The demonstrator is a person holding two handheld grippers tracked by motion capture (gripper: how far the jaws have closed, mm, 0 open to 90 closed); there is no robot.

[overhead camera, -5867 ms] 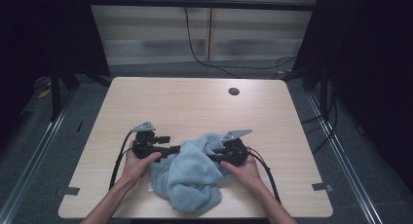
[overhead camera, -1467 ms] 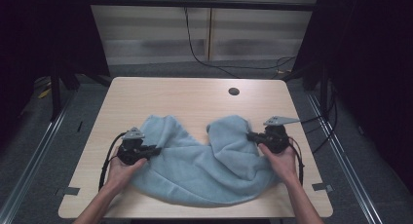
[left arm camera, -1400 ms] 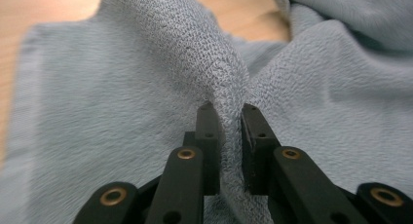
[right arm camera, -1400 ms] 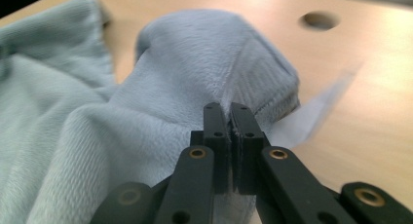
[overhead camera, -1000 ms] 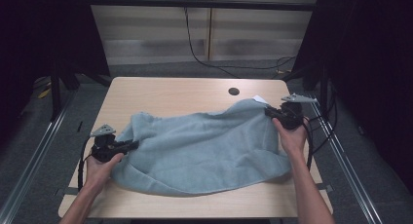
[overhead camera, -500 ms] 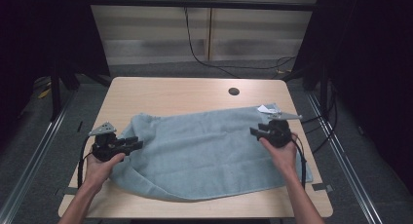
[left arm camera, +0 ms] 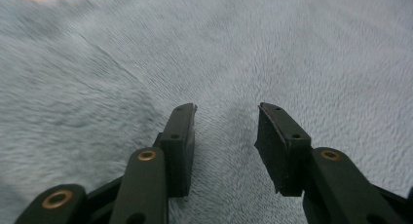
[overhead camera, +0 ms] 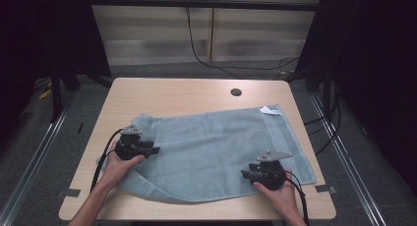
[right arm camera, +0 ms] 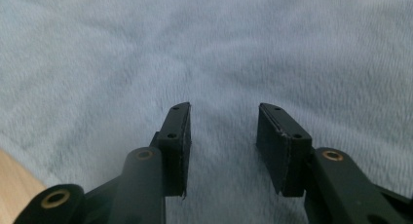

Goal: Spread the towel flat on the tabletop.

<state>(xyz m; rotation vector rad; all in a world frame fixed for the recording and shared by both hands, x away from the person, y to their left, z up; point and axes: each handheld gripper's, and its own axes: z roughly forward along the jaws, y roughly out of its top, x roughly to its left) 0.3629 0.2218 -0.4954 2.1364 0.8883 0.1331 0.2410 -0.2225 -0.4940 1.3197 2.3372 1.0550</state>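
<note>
The towel [overhead camera: 216, 147] lay spread out, soft and limp; an edge or corner looked best to pinch. The left gripper [left arm camera: 225, 131] had just been opening, nothing between its jaws; the right gripper [right arm camera: 223, 129] stood open too.

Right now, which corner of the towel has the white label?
The far right corner of the blue towel on the table, beyond the right claw; it alone shows a small white tag.
</note>
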